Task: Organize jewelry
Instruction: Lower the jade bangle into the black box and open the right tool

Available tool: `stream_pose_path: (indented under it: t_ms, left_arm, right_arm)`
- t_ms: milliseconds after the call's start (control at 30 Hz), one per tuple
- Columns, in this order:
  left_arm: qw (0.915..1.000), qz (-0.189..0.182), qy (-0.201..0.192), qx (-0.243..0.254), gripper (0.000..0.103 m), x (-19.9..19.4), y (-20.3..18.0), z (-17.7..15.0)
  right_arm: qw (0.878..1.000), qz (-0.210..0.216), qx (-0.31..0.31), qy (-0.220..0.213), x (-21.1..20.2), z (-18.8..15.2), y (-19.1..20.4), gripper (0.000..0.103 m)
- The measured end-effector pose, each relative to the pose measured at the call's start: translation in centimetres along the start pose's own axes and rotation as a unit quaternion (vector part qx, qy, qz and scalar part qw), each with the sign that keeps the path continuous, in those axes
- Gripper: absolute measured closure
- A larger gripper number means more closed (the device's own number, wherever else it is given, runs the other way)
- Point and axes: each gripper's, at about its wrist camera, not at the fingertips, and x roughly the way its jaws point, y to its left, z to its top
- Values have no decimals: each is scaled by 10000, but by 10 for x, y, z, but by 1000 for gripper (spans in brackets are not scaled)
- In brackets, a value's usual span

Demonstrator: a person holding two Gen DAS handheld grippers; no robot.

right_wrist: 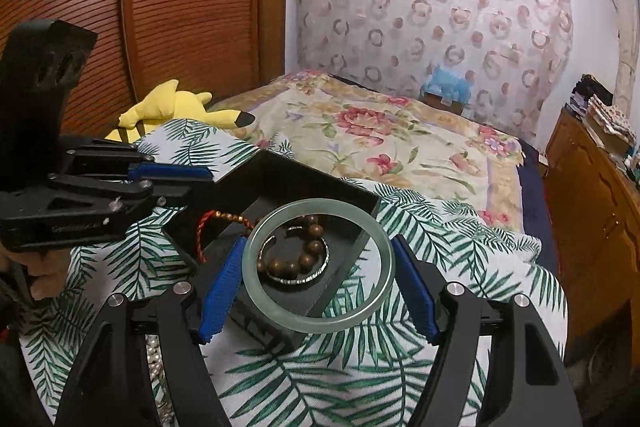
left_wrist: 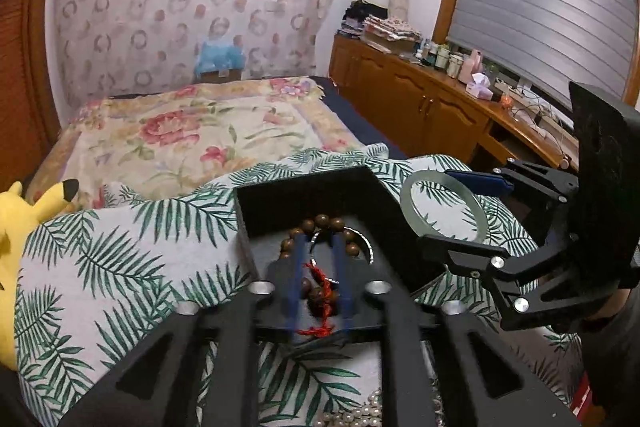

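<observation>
Two hand-held grippers are in view, the left hand-held gripper point(left_wrist: 320, 267) and the right hand-held gripper point(right_wrist: 318, 281), along with one black tray point(right_wrist: 320, 183), one jade bangle point(right_wrist: 318, 267), one wooden bead bracelet point(right_wrist: 298, 259), one silver bangle point(right_wrist: 304, 277), one pearl strand point(left_wrist: 360, 415) and one yellow plush toy point(right_wrist: 176, 105)

no legible text anywhere, only a faint white imprint on the side of the black plastic left gripper point(right_wrist: 168, 183), too blurred to read in the right wrist view
</observation>
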Motion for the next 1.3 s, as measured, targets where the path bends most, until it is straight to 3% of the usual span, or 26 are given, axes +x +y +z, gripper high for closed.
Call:
stream_pose_path:
  t_ms: [100, 200, 333, 433, 1000, 1300]
  left_arm:
    - [10000, 40, -53, -66, 80, -6, 5, -1]
    - [9995, 278, -130, -58, 65, -14, 11, -4]
    - [9987, 480, -132, -109, 60, -20, 21, -10]
    - [9982, 553, -93, -231, 49, -22, 31, -16]
    - [9975, 583, 57, -394, 48, -42, 37, -48]
    - [9982, 498, 92, -307, 48, -63, 20, -71]
  right_arm:
    - [10000, 52, -36, 20, 8, 5, 3, 29]
    - [9998, 135, -119, 80, 19, 6, 10, 29]
    - [9992, 172, -283, 242, 34, 4, 20, 28]
    - [9985, 182, -378, 338, 42, 3, 27, 28]
    - [9981, 107, -462, 389, 38, 3, 38, 28]
    - [9998, 60, -162, 83, -15, -17, 44, 28]
